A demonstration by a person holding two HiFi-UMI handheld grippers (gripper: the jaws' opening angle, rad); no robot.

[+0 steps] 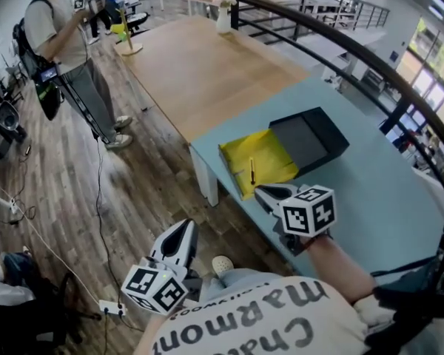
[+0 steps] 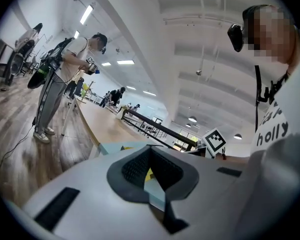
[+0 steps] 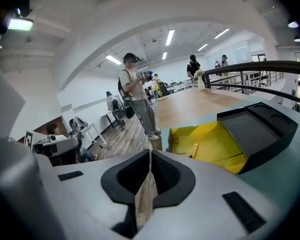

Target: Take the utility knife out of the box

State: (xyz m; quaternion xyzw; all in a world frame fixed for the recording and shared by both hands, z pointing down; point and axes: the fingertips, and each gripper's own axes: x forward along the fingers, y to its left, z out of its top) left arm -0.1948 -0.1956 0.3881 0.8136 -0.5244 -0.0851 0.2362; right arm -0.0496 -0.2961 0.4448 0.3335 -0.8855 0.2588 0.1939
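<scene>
**Position.** The slim yellow utility knife point(image 1: 251, 171) lies flat inside the shallow open yellow cardboard box point(image 1: 272, 148), towards the box's near edge. The matt black rectangular lid point(image 1: 308, 140) lies against the far side of the box. Both sit on the pale blue table point(image 1: 377, 198), with the box close to the table's corner.

**Grippers.** The right gripper point(image 1: 270, 194) hovers just short of the box, fingers pressed together and holding nothing. The left gripper point(image 1: 181, 239) is well back from the box, off the table, and is likewise closed and empty.

**Risks.**
- The fingers must part before any grasp; arriving closed would push the knife along the box floor.
- The knife is thin and lies flat, so a grip may slip.
- The light box may slide towards the corner or lift with the knife, as nothing steadies it.

**Writing.**
- No brand is legible on the knife, box or lid.
- In the left gripper view, the shirt print reads "holly".
- In the head view, the shirt print is upside down and only partly readable.
</scene>
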